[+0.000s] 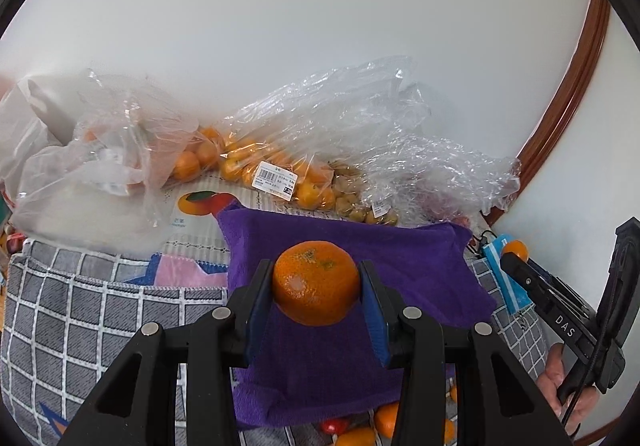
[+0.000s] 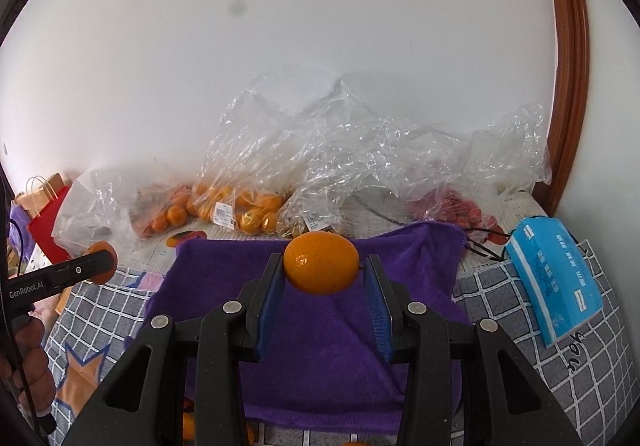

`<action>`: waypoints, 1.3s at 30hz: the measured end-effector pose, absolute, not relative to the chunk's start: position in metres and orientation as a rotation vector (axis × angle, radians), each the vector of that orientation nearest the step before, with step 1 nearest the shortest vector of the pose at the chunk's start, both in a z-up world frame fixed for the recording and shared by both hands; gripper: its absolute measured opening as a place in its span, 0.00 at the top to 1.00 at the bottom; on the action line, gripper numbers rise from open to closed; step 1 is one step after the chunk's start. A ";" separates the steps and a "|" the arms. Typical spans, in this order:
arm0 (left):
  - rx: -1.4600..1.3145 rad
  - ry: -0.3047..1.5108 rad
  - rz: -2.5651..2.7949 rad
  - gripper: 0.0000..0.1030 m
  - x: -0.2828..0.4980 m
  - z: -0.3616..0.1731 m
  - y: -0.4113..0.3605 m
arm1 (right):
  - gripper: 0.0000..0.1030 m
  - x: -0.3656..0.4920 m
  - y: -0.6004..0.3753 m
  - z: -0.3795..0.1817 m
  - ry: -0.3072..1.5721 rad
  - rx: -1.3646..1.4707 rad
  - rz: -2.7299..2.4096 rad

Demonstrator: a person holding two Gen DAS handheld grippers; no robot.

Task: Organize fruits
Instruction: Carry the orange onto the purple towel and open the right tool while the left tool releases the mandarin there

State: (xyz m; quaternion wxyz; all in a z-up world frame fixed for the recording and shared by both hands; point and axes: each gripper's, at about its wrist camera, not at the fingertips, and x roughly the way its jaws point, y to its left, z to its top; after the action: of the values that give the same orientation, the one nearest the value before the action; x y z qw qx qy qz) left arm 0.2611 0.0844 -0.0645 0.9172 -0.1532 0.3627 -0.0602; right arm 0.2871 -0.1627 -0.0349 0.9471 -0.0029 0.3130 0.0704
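Observation:
In the left wrist view, my left gripper [image 1: 316,266] is shut on a speckled mandarin [image 1: 316,286], held above a purple towel [image 1: 400,266]. In the right wrist view, my right gripper [image 2: 324,260] is shut on a smooth orange [image 2: 321,266] over the same purple towel [image 2: 320,346]. Each gripper also shows at the edge of the other's view: the right gripper [image 1: 516,256] with its orange [image 1: 517,248], and the left gripper [image 2: 98,266] with its mandarin [image 2: 105,246]. A clear bag of small oranges [image 1: 272,161] lies at the back by the wall.
Crumpled clear plastic bags [image 2: 360,157] with oranges and red fruit [image 2: 460,209] line the wall. A blue tissue pack [image 2: 556,282] lies right of the towel on a grey checked cloth [image 1: 80,326]. Loose oranges [image 1: 386,420] and a red fruit [image 1: 334,426] sit at the towel's near edge. A hand [image 1: 560,378] holds the right gripper.

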 end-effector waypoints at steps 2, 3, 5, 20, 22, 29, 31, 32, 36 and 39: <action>-0.310 0.761 -0.125 0.61 0.271 -0.071 0.081 | 0.61 0.294 -0.164 -0.041 0.647 -0.009 0.139; -0.306 0.770 -0.127 0.61 0.276 -0.074 0.079 | 0.61 0.300 -0.165 -0.047 0.658 -0.010 0.136; -0.298 0.784 -0.131 0.61 0.285 -0.080 0.075 | 0.61 0.307 -0.166 -0.054 0.674 -0.011 0.132; -0.213 0.910 -0.139 0.61 0.333 -0.130 0.047 | 0.61 0.347 -0.174 -0.121 0.825 -0.026 0.086; -0.201 0.931 -0.128 0.61 0.336 -0.136 0.046 | 0.61 0.349 -0.173 -0.125 0.841 -0.028 0.082; -0.190 0.973 -0.115 0.61 0.341 -0.148 0.047 | 0.61 0.353 -0.170 -0.132 0.874 -0.035 0.088; -0.188 0.976 -0.117 0.61 0.341 -0.150 0.047 | 0.61 0.353 -0.168 -0.133 0.882 -0.039 0.089; -0.187 0.980 -0.116 0.61 0.341 -0.150 0.046 | 0.61 0.353 -0.167 -0.133 0.884 -0.040 0.089; -0.197 0.991 -0.130 0.61 0.341 -0.153 0.046 | 0.61 0.354 -0.167 -0.134 0.887 -0.050 0.080; -0.186 0.999 -0.131 0.58 0.340 -0.151 0.043 | 0.60 0.354 -0.170 -0.134 0.893 -0.029 0.087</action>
State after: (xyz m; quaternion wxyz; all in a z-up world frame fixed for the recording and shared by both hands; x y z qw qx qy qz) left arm 0.3398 0.0432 -0.1514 0.8717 -0.0889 0.4778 -0.0629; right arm 0.3541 -0.1700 -0.1339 0.9009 -0.0138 0.4318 0.0419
